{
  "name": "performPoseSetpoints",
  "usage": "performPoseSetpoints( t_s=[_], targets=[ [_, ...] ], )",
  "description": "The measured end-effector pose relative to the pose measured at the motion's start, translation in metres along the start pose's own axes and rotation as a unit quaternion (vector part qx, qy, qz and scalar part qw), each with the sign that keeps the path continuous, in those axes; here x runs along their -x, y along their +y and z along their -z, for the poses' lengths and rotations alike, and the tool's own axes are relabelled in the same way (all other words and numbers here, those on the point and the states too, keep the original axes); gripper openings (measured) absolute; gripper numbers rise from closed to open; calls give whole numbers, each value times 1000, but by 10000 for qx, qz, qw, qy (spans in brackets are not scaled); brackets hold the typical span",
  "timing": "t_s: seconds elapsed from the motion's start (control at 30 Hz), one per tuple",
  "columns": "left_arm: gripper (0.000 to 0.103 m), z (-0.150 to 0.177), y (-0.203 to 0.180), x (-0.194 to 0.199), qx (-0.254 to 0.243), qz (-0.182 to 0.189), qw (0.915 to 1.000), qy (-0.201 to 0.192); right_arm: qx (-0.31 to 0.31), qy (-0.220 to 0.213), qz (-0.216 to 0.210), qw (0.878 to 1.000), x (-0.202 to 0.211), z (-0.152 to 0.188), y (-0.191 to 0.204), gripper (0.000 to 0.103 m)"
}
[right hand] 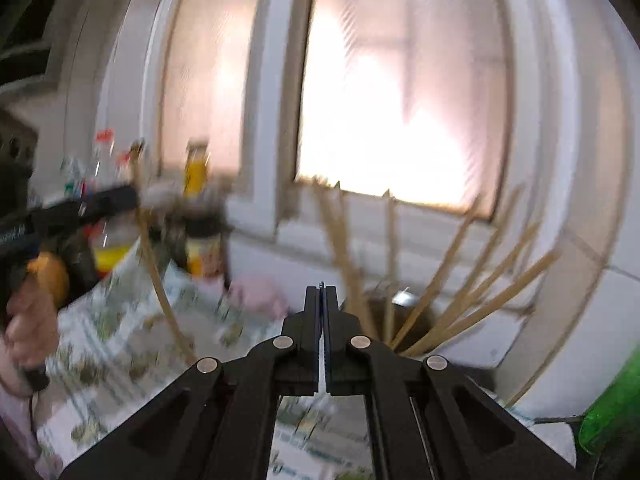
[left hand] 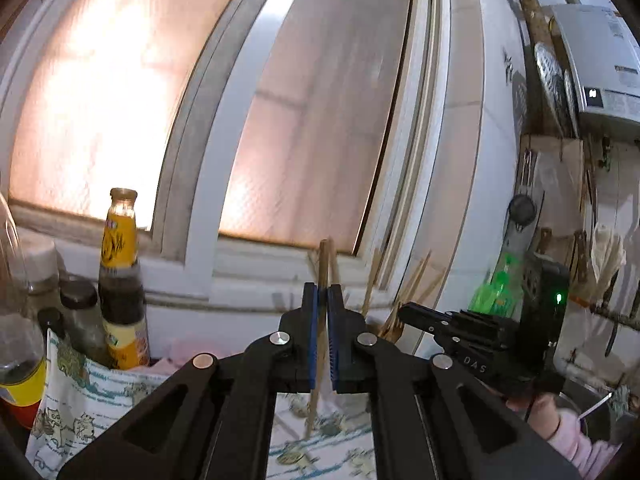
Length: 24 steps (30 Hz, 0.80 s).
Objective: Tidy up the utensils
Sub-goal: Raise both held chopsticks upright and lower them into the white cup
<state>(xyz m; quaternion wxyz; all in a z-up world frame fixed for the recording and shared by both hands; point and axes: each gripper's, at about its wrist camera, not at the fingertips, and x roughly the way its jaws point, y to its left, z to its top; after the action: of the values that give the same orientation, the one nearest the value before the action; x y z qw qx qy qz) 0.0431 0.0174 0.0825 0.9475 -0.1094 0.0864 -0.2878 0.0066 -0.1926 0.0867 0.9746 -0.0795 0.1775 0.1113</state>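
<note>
Left wrist view shows the left gripper (left hand: 323,294) clamped on 1 chopstick (left hand: 320,320), which passes between the blue pads and sticks up toward the window (left hand: 120,92), its lower end hanging over the patterned cloth (left hand: 100,396). To the right, the right gripper (left hand: 404,312) reaches in with its jaws pressed together and nothing visible between them. Beyond it, at the far right, a bunch of chopsticks (right hand: 460,276) fans out of a holder (right hand: 400,308) standing against the wall below the window; the right wrist view, though blurred, shows this most clearly. Bottles (left hand: 120,280) crowd the far left by the sill. The risk I see is the held stick pivoting or slipping, since it is gripped at a single narrow spot and hangs long on both sides. Its free end could also catch the splayed sticks on the way in and knock some out, or tip the holder. With both tools this near each other, a bump between them is also possible.
</note>
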Motion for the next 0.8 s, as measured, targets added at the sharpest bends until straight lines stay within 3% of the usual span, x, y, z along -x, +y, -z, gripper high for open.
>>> performPoseSetpoints(
  t_s=[0.07,0.23,0.33,0.6,0.7,0.8],
  targets=[
    [3,-12,-18,3,-154,-93,9997,-162,-127,-407,291,9987,14,-6,-5,2],
    [3,-52,-67,3,-599,-87,9974,-399,-705,-1085,442,9906,43,-13,-34,2],
    [3,-73,-98,-4,-758,-370,9957,-378,-992,-1416,824,9815,46,-12,-51,2],
    [3,-101,-132,-39,-655,-614,9940,-627,-1303,-1564,1131,9725,35,-3,-75,2],
    [3,-103,-130,-53,-690,-781,9912,-822,-1214,-1724,1287,9690,34,-2,-77,2],
    [3,-99,-118,-70,-489,-771,9925,-812,-1009,-1574,1386,9725,21,-2,-75,2]
  ],
)
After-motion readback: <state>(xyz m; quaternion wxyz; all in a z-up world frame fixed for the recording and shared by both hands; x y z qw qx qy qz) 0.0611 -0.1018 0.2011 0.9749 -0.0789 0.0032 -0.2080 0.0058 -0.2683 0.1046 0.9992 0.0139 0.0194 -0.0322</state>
